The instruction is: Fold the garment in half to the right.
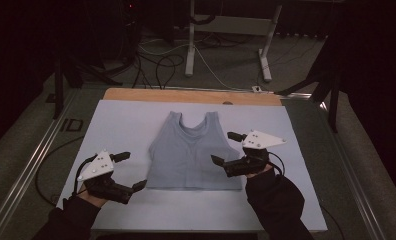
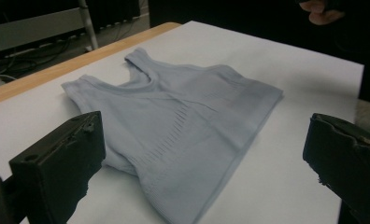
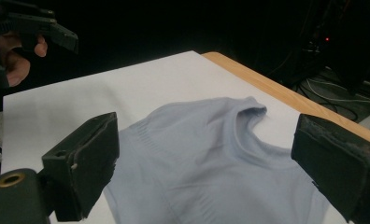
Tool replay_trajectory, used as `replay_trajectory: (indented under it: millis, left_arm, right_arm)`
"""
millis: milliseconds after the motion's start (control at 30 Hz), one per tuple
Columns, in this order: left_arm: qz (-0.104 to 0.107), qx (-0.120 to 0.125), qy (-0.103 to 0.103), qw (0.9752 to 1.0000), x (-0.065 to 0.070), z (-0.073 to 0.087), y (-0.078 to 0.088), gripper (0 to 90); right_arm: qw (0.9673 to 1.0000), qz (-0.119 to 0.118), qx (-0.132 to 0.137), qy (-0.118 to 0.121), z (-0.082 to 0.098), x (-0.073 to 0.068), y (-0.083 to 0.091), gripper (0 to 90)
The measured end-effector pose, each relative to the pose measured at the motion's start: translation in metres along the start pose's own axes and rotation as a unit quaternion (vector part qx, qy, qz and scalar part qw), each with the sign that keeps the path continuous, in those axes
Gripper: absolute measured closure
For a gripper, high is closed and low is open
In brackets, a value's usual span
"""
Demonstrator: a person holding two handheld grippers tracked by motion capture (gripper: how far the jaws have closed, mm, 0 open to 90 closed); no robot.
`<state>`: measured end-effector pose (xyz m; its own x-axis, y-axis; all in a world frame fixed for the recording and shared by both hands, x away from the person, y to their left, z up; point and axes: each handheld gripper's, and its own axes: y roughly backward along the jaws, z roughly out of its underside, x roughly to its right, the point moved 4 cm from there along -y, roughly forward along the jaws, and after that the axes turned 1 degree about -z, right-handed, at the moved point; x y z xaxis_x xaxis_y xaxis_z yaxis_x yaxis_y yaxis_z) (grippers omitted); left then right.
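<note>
— Nearest the bottom edge of the high view?
— Two dark sleeves [image 1: 278, 200], each hand gripping a tool.
— On the left?
— Left gripper [image 1: 133, 172], jaws spread wide, holding nothing, hovering just beside the lower left corner of the pale blue tank top [image 1: 192, 152]. Seen from the left gripper view as well: hem corner lying between the two black jaws, not pinched.
— On the right?
— Right gripper [image 1: 228, 148], jaws likewise apart, empty, poised over the garment's right side edge. Touching the cloth or not: cannot tell.
— And the garment itself?
— Spread flat, front up, hem toward the person, straps pointing away, in the middle of the light sheet [image 1: 121, 125] covering the table.
— Beyond that?
— Bare wooden table edge [image 1: 186, 95], then dim floor with loose cables [image 1: 158, 65] and white frame legs [image 1: 190, 50].
</note>
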<state>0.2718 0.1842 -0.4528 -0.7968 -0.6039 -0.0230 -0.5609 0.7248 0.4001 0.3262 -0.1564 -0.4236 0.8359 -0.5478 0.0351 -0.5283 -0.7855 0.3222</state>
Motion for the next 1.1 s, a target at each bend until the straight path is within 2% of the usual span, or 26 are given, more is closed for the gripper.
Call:
replay_trajectory:
  millis: [133,333,467,600,733,767,900,1000,1033,1067,1100]
  left_arm:
    - [0.005,-0.012,0.013,0.9998,0.000,-0.005,-0.006,0.0]
    - [-0.002,-0.035,0.013,0.9993,0.001,-0.006,-0.016,0.0]
    - [-0.006,-0.054,0.018,0.9984,0.001,-0.001,-0.026,0.0]
    - [-0.004,-0.068,0.035,0.9970,-0.001,0.003,-0.035,0.0]
    - [-0.010,-0.083,0.031,0.9960,-0.004,0.010,-0.044,0.0]
    - [-0.017,-0.082,0.030,0.9960,-0.005,0.012,-0.046,0.0]
    - [-0.019,-0.093,0.040,0.9947,-0.009,0.020,-0.054,0.0]
    - [-0.014,-0.105,0.046,0.9933,-0.011,0.028,-0.059,0.0]
    - [-0.013,-0.109,0.048,0.9928,-0.012,0.030,-0.060,0.0]
    - [-0.011,-0.110,0.052,0.9925,-0.012,0.032,-0.062,0.0]
    - [-0.008,-0.114,0.056,0.9919,-0.013,0.034,-0.064,0.0]
  right_arm:
    - [1.0000,-0.009,-0.004,0.002,-0.007,0.001,-0.014,7.9]
    - [0.9998,-0.019,-0.003,0.007,-0.017,0.000,-0.031,7.9]
    - [0.9994,-0.031,0.000,0.012,-0.026,-0.001,-0.051,7.9]
    - [0.9991,-0.039,-0.003,0.014,-0.030,-0.002,-0.068,7.9]
    - [0.9988,-0.047,-0.007,0.013,-0.031,-0.003,-0.088,7.9]
    - [0.9988,-0.047,-0.007,0.013,-0.031,-0.003,-0.088,7.9]
    - [0.9985,-0.051,-0.012,0.015,-0.029,-0.004,-0.099,7.9]
    - [0.9987,-0.049,-0.016,0.006,-0.027,-0.004,-0.104,7.9]
    - [0.9987,-0.047,-0.019,0.006,-0.026,-0.003,-0.106,7.9]
    - [0.9985,-0.050,-0.017,0.015,-0.025,-0.001,-0.107,7.9]
    - [0.9985,-0.050,-0.019,0.011,-0.024,-0.001,-0.108,7.9]
